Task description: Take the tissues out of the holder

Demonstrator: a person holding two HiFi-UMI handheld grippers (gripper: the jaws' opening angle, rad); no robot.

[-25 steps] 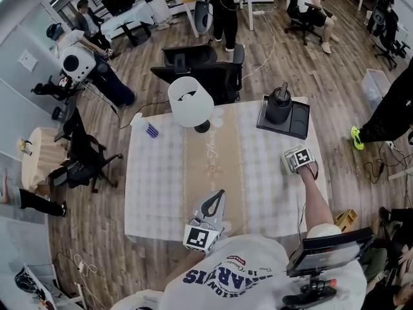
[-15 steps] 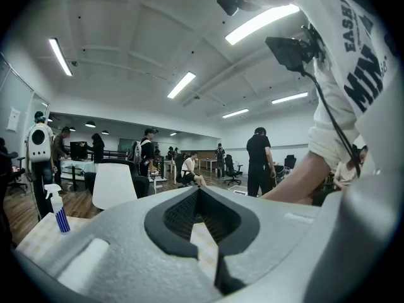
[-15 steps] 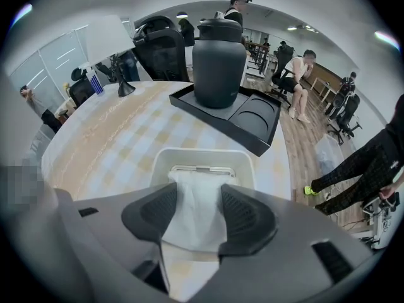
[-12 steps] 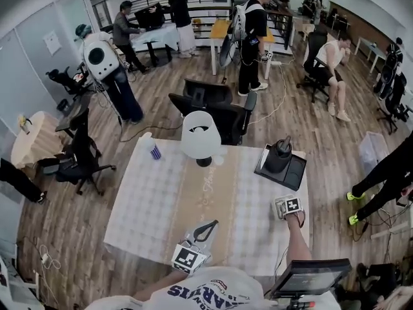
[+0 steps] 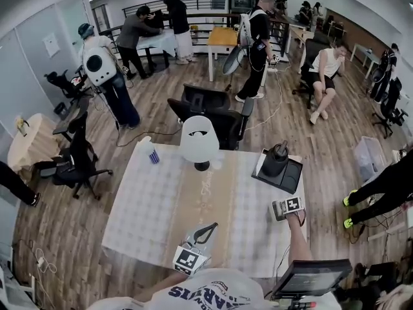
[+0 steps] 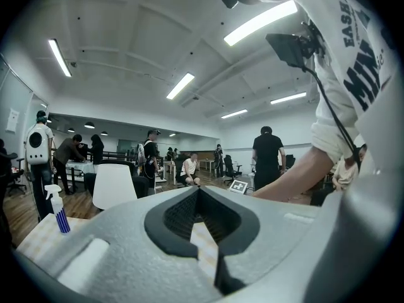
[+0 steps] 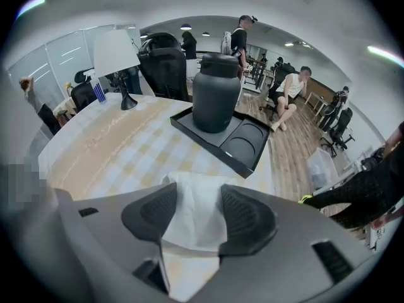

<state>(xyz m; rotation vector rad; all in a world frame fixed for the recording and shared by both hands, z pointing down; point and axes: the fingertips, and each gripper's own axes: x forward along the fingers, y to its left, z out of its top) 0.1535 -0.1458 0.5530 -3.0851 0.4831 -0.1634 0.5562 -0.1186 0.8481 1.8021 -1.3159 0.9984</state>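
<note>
Between the right gripper's (image 7: 197,197) jaws sits a white tissue (image 7: 189,226). The jaws stand partly closed on it, both ribbed pads pressing its bunched middle, a rounded fold poking out past the tips and a loose flap hanging back under them. Such a sheet is almost weightless, soft and limp, with no stiffness to lean on, and I judge it would tear before it slipped. The best hold is therefore on a gathered thickness like this one, not a single edge, with only light pressure and a slow, straight pull. Just beyond the jaws lies the checked tabletop (image 7: 113,144). Further ahead a black tray (image 7: 246,147) carries a dark cylindrical container (image 7: 216,93), which I take to be the holder. Whether more tissues remain inside it cannot be told from here. If a next sheet drags on its mouth, the container looks heavy enough to stay put, though that is a guess. Ahead and to the left of the jaws stands a white lamp (image 7: 117,52). Well apart, at the near edge of the tabletop, the left gripper (image 6: 198,191) has its jaws closed tip to tip with nothing between them.
</note>
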